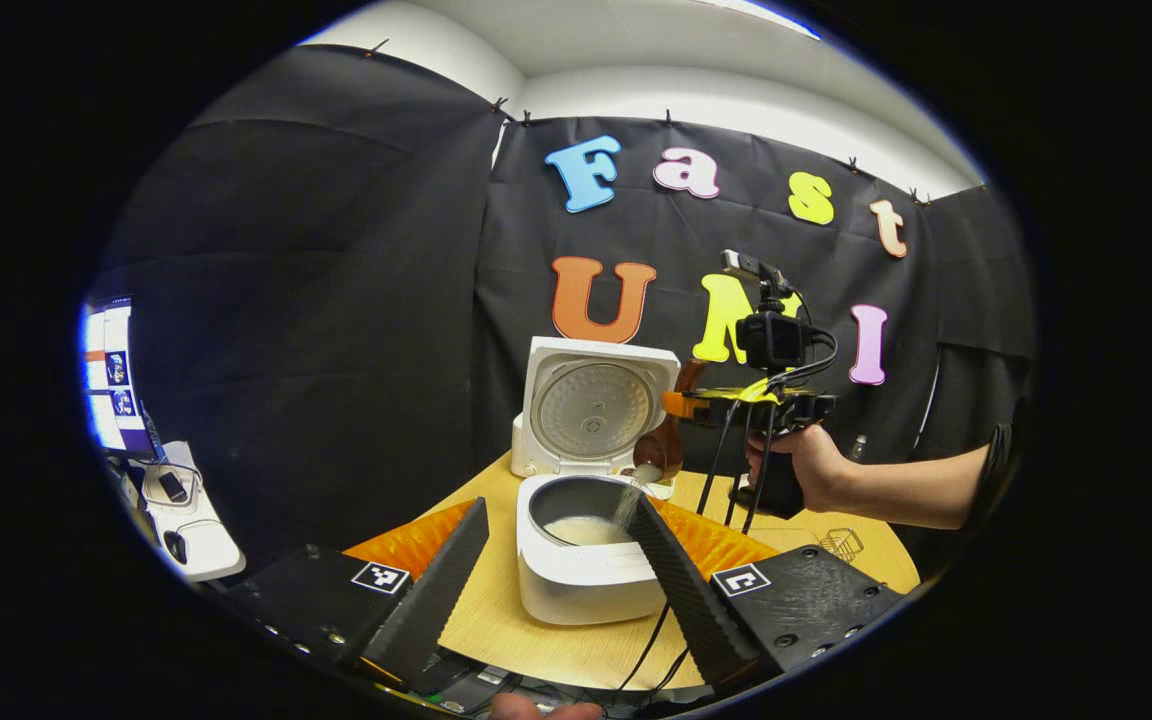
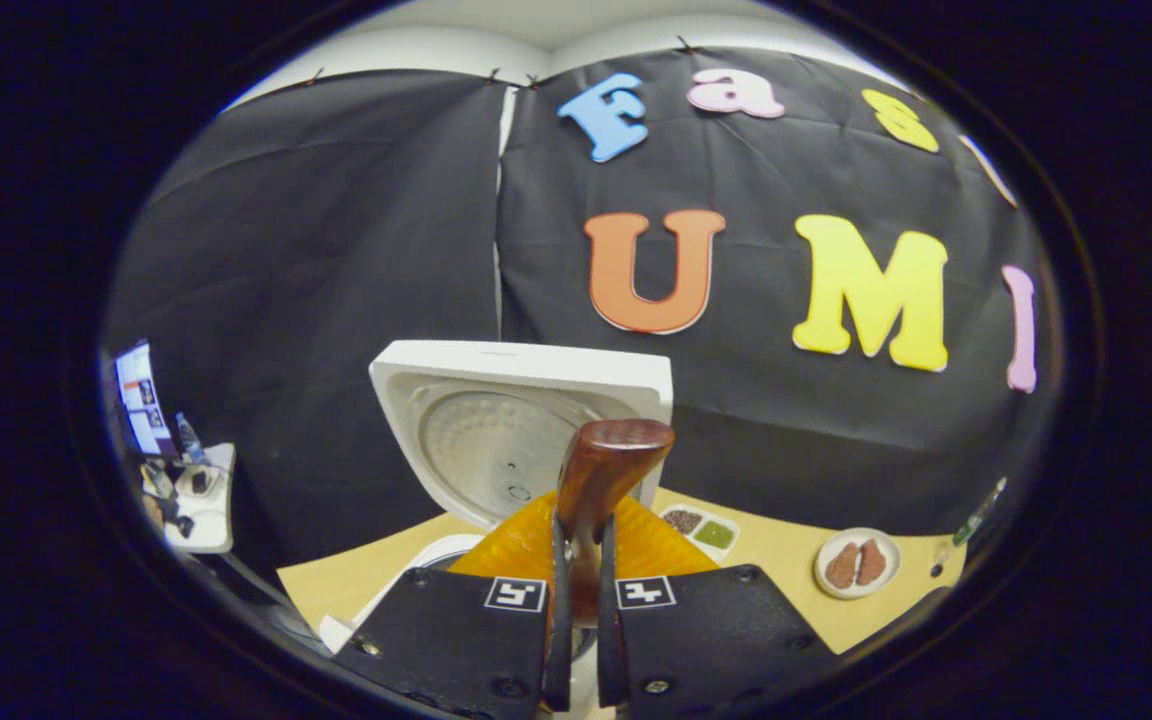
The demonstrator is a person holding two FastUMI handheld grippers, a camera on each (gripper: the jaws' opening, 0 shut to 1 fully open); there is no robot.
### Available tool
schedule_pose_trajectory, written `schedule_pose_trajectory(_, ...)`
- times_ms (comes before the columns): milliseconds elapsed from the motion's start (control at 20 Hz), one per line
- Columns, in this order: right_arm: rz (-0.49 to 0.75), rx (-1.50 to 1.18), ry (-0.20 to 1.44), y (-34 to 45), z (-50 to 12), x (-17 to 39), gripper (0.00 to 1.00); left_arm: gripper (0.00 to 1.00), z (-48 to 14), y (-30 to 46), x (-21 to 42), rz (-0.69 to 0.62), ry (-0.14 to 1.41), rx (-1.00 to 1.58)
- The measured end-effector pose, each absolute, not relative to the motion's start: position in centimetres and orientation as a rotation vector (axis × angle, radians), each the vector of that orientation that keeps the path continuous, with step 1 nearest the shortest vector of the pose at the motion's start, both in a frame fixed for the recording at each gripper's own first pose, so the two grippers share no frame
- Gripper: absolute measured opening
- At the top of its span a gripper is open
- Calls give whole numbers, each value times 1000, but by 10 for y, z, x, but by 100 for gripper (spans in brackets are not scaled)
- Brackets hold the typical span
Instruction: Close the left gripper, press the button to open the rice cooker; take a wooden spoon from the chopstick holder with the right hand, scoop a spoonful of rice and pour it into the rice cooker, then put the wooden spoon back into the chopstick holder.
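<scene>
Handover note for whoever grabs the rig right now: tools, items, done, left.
Left tool: open, empty, hovering in front of the rice cooker.
Right tool: shut on the wooden spoon, held over the cooker beside its raised lid.
Done: lid open, spoon taken, rice pouring from the spoon into the pot; some already lies inside.
Left: finish the pour, then return the spoon to the chopstick holder.
</scene>
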State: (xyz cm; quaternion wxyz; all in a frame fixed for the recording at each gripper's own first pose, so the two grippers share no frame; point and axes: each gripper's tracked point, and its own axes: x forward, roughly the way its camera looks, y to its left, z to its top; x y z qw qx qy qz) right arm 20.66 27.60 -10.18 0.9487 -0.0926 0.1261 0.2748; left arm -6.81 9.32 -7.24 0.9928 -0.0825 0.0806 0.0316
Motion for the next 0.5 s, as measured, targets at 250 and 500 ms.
schedule_pose_trajectory(250, 623, -346, 167, 297, -95, 189, 12, 94, -69, 94, -72, 81, 141, -163)
schedule_pose_trajectory(500, 665, -392, 144, 310, -97, 181, 10, 94, -70, 89, -77, 81, 132, -161)
